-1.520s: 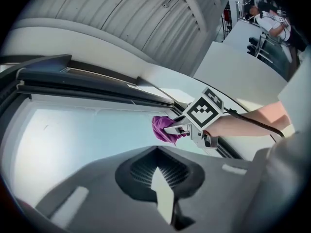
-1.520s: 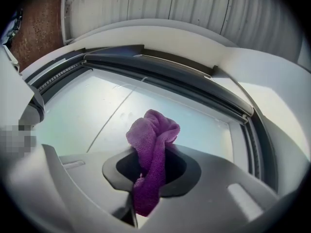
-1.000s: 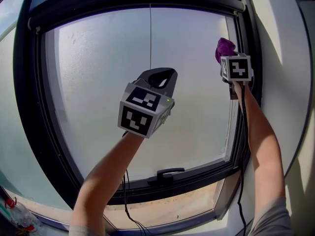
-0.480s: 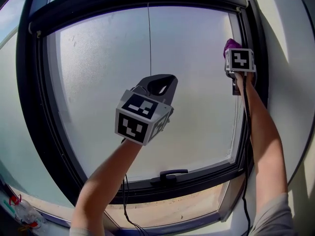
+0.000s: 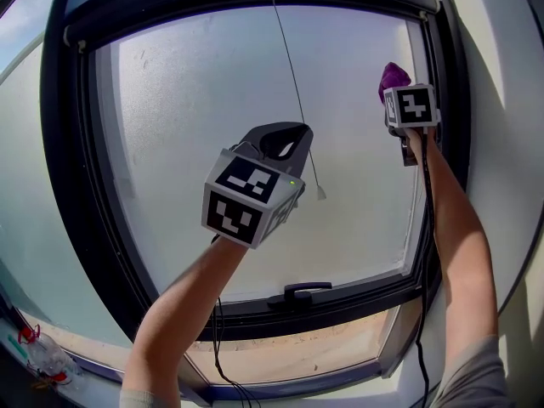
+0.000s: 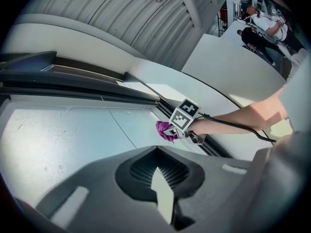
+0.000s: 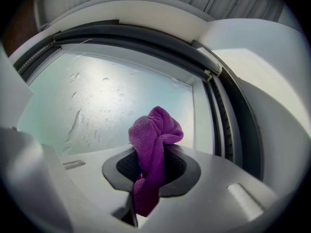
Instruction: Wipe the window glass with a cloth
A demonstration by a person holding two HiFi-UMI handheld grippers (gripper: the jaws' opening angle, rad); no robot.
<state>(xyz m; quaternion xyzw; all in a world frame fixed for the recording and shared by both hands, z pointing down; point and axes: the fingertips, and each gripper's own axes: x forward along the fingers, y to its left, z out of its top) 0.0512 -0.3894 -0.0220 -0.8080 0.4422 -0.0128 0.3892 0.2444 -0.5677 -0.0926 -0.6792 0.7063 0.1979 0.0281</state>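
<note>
A ledge (image 5: 93, 368) runs under the window frame (image 5: 255, 323); clear plastic clutter with red bits (image 5: 41, 359) lies at its left.

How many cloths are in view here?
1. The purple cloth is clamped in the fingers of the right gripper, up by the upper right corner of the window glass. The left gripper is shut on nothing. No other cloth shows.

A black window frame (image 5: 51, 185) surrounds pale frosted glass (image 5: 195, 100), bright with daylight. A thin cord (image 5: 293, 83) hangs before the pane, and a dark handle (image 5: 297, 293) sits on the lower rail. A sunlit white wall (image 5: 501, 83) lies to the right, and a ribbed ceiling (image 6: 121, 13) runs above.
</note>
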